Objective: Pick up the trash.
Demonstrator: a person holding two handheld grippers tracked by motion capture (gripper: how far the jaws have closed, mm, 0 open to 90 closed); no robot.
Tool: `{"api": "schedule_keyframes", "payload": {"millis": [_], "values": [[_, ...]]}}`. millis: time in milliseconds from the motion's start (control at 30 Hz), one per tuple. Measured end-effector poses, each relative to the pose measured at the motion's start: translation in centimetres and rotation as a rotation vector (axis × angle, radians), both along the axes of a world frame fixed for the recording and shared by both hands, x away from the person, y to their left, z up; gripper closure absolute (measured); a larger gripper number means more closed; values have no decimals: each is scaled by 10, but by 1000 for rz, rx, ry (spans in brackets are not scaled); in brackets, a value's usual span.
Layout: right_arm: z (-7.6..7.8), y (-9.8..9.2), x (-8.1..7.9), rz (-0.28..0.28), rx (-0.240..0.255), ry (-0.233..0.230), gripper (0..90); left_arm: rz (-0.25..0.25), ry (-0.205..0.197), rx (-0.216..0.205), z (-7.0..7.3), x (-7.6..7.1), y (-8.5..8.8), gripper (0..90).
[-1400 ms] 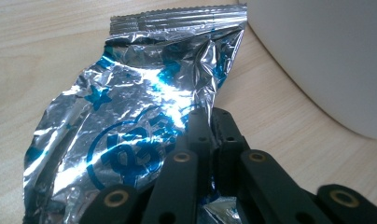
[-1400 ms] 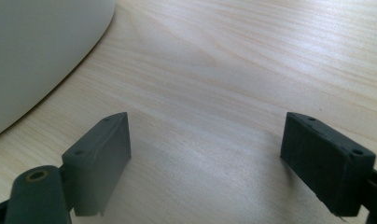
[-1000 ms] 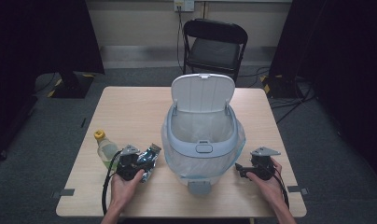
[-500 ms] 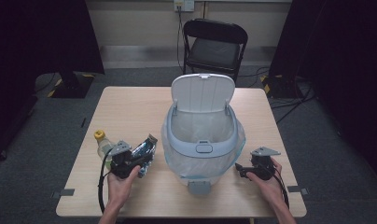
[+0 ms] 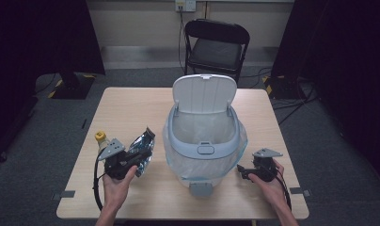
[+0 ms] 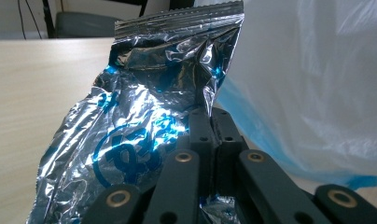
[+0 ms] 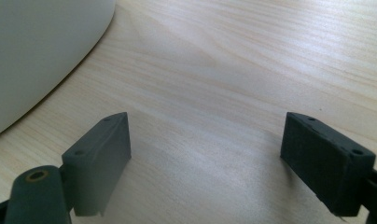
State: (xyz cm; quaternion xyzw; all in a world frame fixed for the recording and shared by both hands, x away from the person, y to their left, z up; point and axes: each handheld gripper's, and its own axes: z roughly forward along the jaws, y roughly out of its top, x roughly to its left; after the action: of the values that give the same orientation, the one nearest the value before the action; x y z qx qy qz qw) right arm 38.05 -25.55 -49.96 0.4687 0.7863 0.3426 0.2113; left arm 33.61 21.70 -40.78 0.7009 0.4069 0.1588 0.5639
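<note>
One crinkled foil bag (image 5: 142, 148), pinched in the closed left hand-held gripper (image 5: 128, 157) near the table's front-left corner, stands long-axis up just left of the open bin (image 5: 203, 148); right hand-held gripper (image 5: 247, 173) gapes empty.

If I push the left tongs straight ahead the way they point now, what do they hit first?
Probably the bin liner on the open bin. The left tongs, shut on the foil bag, point toward the bin's side, and the bag's top would likely brush it first. Depth is unclear.
</note>
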Motion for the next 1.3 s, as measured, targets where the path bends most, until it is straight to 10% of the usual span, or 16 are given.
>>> {"api": "schedule_keyframes", "payload": {"millis": [1300], "values": [[0,0,0,1,0,0,147,-42,-258,-94,101,-16,16,891]]}}
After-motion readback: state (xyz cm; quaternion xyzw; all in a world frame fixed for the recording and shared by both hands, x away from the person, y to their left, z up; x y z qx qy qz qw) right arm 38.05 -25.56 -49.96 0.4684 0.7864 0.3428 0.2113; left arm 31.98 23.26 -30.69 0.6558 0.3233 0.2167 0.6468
